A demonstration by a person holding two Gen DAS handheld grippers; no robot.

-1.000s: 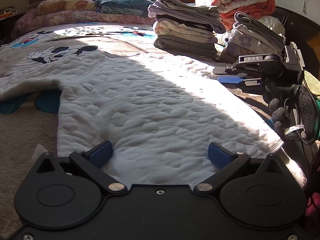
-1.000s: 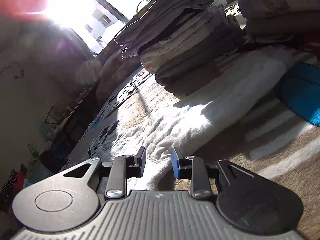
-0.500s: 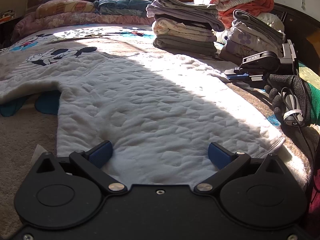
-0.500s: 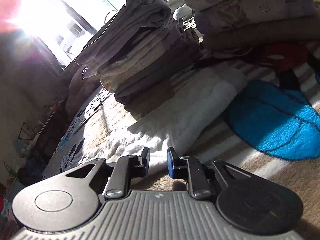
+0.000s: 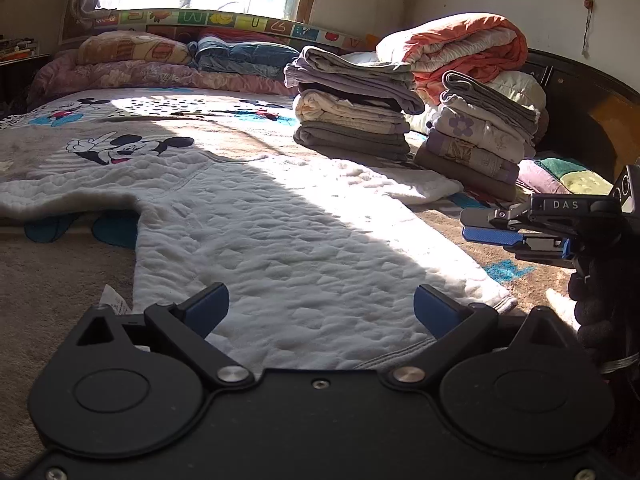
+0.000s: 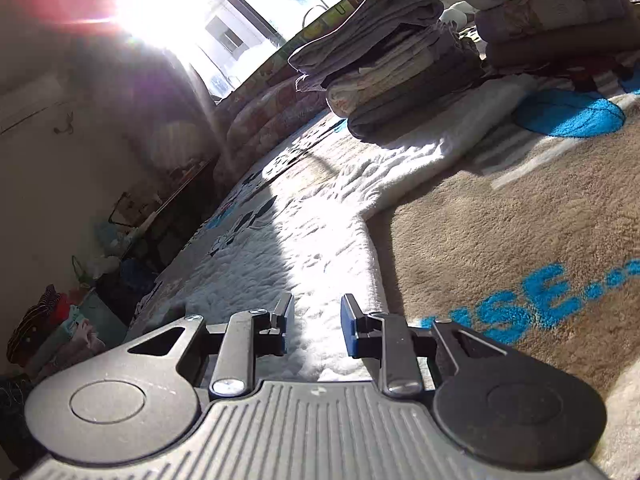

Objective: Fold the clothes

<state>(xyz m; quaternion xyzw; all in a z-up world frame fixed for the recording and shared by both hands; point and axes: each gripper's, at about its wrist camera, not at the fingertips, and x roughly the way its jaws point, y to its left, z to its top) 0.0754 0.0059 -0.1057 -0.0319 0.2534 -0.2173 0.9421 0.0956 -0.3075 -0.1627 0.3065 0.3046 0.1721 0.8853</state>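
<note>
A white quilted long-sleeved garment (image 5: pixel 280 232) lies spread flat on the bed, with its hem toward me and its sleeves out to both sides. My left gripper (image 5: pixel 322 308) stands wide open over the middle of the hem, with nothing between its fingers. My right gripper (image 6: pixel 314 324) is partly open and hovers low over the garment's (image 6: pixel 320 240) right side edge, gripping nothing. In the left wrist view the right gripper (image 5: pixel 470 226) shows at the far right, held by a dark gloved hand (image 5: pixel 600 280).
Two stacks of folded clothes (image 5: pixel 352 120) (image 5: pixel 480 140) stand past the right sleeve, with an orange rolled quilt (image 5: pixel 460 48) behind them. The beige cartoon-print blanket (image 5: pixel 60 280) covers the bed. Pillows (image 5: pixel 132 48) line the far side, and a dark headboard (image 5: pixel 580 112) rises at the right.
My right gripper has drawn back from the right sleeve, coming nearer along the garment's right edge. My left gripper has tilted up slightly and stays open at the hem.
</note>
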